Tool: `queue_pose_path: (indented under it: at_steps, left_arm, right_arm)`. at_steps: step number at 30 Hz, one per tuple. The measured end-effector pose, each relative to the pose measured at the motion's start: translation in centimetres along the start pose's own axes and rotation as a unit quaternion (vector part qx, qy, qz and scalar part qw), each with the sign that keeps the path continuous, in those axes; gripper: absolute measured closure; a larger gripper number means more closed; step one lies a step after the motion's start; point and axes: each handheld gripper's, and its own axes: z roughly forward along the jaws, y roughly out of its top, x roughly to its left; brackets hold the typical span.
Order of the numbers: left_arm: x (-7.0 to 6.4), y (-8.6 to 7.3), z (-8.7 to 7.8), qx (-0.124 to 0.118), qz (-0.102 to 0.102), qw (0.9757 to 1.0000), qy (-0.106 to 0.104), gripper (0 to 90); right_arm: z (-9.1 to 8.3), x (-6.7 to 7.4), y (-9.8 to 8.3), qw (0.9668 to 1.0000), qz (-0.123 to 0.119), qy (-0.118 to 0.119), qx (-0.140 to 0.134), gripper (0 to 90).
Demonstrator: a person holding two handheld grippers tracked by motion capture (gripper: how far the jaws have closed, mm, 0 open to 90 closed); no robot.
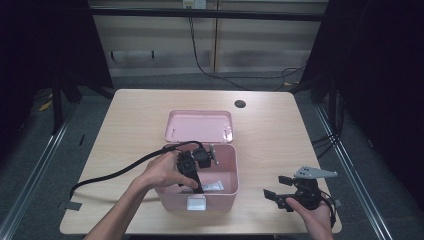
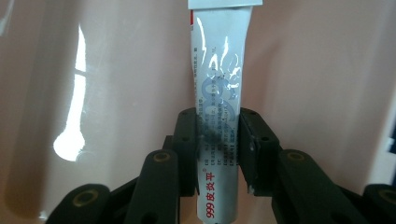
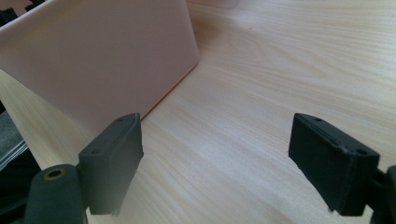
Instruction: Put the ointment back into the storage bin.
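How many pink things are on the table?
2. The pink box sits near the front edge of the table, and its pink lid lies flat just behind it. Smaller pink things could hide inside the box.

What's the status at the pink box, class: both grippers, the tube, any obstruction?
Left gripper shut on white ointment tube, down inside pink plastic box. Right gripper open, nothing between its jaws, over wooden table. No obstruction seen.

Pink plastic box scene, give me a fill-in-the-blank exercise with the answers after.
1. The left gripper is shut on a silver ointment ____.
2. It reaches into the pink plastic box, whose colour is ____.
3. The right gripper has its jaws ____ over the light wooden table.
Missing words: tube; pink; open
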Motion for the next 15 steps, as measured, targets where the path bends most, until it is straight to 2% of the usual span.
queue_pose_path:
  at_steps: [5, 7, 11, 15]
  left_arm:
    - [0.2, 0.1, 0.6, 0.008, 0.002, 0.9999, -0.006, 70.2]
    - [0.2, 0.1, 0.7, 0.003, -0.003, 0.9999, -0.009, 70.2]
    - [0.5, 0.2, 1.0, 0.009, -0.013, 0.9998, -0.014, 70.3]
    - [0.6, 0.3, 1.4, 0.011, -0.008, 0.9997, -0.023, 70.2]
  right_arm:
    - [0.0, 0.0, 0.0, 1.0, 0.0, 0.0, 0.0, 17.5]
    - [0.0, 0.0, 0.0, 1.0, 0.0, 0.0, 0.0, 17.5]
    - [0.0, 0.0, 0.0, 1.0, -0.002, -0.001, 0.001, 17.5]
    - [0.0, 0.0, 0.0, 1.0, -0.001, -0.003, 0.002, 17.5]
